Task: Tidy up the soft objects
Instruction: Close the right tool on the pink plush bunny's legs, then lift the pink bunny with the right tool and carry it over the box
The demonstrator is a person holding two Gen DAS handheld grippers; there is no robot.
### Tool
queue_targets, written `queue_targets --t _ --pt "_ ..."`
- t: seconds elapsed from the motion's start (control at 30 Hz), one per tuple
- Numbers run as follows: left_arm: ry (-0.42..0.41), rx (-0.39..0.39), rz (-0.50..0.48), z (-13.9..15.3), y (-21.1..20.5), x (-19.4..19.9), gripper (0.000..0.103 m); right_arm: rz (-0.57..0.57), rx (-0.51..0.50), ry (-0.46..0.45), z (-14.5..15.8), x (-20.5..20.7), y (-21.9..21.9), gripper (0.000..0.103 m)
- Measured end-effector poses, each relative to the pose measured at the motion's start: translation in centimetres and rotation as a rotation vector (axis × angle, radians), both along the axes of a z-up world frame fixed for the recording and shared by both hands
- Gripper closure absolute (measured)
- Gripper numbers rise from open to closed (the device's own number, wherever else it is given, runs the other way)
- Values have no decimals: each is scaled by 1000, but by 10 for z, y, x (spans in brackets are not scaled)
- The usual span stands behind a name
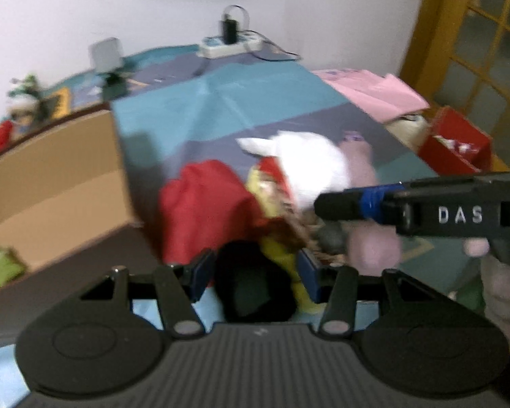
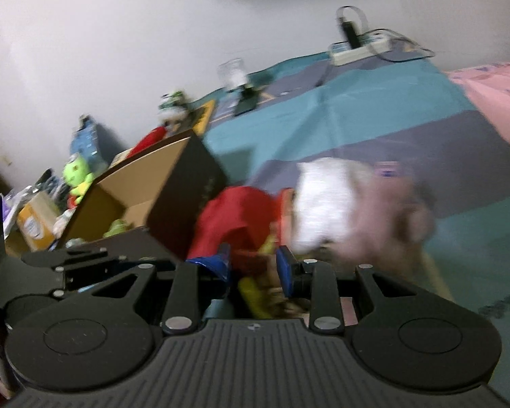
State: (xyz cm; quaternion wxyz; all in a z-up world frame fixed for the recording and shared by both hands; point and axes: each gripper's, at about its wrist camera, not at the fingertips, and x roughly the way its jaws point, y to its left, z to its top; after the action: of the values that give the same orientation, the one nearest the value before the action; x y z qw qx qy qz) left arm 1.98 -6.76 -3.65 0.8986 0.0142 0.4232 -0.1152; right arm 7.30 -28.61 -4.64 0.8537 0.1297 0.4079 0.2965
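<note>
A pile of soft toys lies on the teal and grey mat: a red cloth toy (image 1: 200,204), a yellow doll (image 1: 275,204), a white plush (image 1: 309,163) and a pink plush (image 1: 374,241). My left gripper (image 1: 255,275) has its jaws either side of a black soft object (image 1: 255,282) at the pile's near edge. My right gripper (image 2: 253,272) has its jaws around the yellow and red doll (image 2: 255,289); it also shows from the side in the left wrist view (image 1: 336,205). An open cardboard box (image 1: 51,183) stands left of the pile with a green toy (image 1: 0,265) inside.
A power strip (image 1: 231,46) with cables lies at the mat's far edge by the wall. Pink sheets (image 1: 374,91) and a red box (image 1: 455,142) are at the right. More toys and clutter (image 2: 78,176) sit beyond the box (image 2: 146,183).
</note>
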Motion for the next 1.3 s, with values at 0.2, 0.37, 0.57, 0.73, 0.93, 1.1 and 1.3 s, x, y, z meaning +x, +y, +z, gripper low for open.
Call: queue_targets --t 0.2,0.37,0.57,0.73,0.93,1.1,1.3 --pt "10 -86 -112 -10 -25 12 52 -140 -24 7 -5 7 -41 90" --pt "-30 -126 -252 -7 -59 20 50 -223 -2 82 -19 22 -65 89" --pt "21 -140 -356 -26 -101 47 50 -236 101 218 -42 35 -70 88" --pt "61 -120 -339 -46 -113 63 50 -245 126 225 -49 38 -74 86" --pt "40 -116 -344 -47 -115 66 61 -262 228 283 -58 39 -87 88" --pt "44 -168 -359 -38 -110 63 62 -281 266 263 -44 22 -97 89" --pt "-39 -206 -410 -6 -107 46 62 -293 291 144 -2 2 -97 89"
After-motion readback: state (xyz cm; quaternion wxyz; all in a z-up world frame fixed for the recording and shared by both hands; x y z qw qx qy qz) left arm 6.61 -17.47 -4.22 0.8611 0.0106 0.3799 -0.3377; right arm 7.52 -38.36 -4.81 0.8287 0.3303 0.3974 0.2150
